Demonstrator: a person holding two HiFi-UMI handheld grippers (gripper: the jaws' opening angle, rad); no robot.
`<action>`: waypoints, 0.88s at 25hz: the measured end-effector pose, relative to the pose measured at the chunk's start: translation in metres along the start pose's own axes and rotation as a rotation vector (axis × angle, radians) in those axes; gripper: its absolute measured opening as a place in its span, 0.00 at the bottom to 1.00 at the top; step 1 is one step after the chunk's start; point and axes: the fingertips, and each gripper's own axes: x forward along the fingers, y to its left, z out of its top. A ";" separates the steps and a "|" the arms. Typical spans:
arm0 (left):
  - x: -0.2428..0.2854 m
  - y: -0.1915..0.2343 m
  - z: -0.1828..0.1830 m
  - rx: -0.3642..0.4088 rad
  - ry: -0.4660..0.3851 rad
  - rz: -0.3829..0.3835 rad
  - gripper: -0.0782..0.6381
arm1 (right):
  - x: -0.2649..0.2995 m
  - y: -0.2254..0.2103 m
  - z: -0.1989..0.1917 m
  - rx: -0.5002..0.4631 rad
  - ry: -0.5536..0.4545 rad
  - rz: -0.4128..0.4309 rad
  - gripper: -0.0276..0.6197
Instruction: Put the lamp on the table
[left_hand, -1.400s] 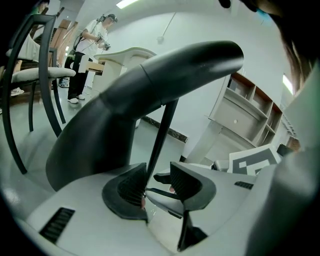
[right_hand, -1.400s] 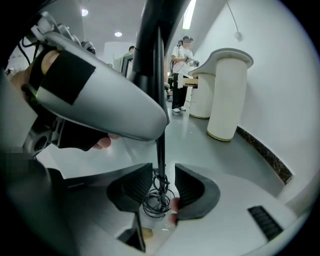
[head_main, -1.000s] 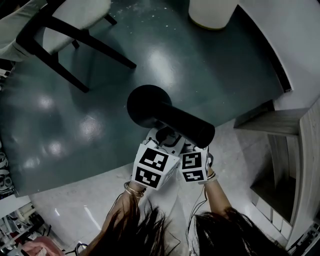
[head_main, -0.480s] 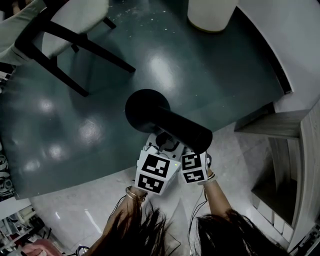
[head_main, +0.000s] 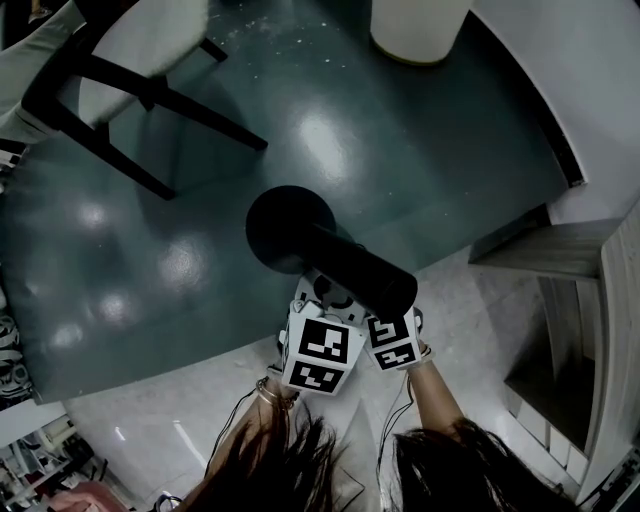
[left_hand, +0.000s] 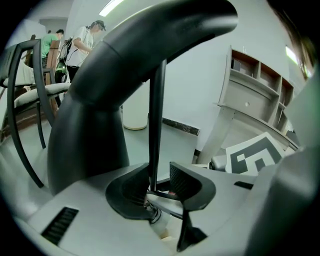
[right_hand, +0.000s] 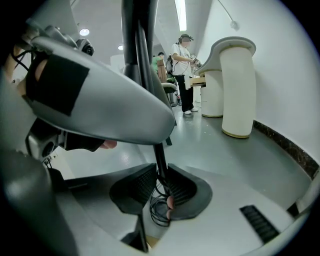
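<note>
Matt lamp (head_main: 345, 262), glossy floor (head_main: 400, 130) — smooth

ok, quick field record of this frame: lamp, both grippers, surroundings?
lamp: black, held tilted over the dark floor, not set down
left gripper: shut on the lamp's thin stem
right gripper: jaws have just been closing, pads now on the same stem
nearby: chair upper left in head view, white cylinder at top
task state: lamp not yet on a table

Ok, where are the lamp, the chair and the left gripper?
lamp (head_main: 350, 265): head view, on its black tube body.
chair (head_main: 160, 38): head view, on its pale seat.
left gripper (left_hand: 160, 172): left gripper view, midway between fingertips.
</note>
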 end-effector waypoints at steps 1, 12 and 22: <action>0.001 0.001 0.000 0.001 -0.001 0.005 0.29 | 0.000 0.000 0.000 -0.005 0.001 0.005 0.16; 0.002 0.008 0.001 0.048 -0.011 0.048 0.19 | 0.001 -0.002 -0.005 -0.058 0.052 0.027 0.15; -0.005 0.011 0.000 0.048 -0.027 0.002 0.18 | 0.003 0.007 0.002 -0.099 0.067 0.007 0.14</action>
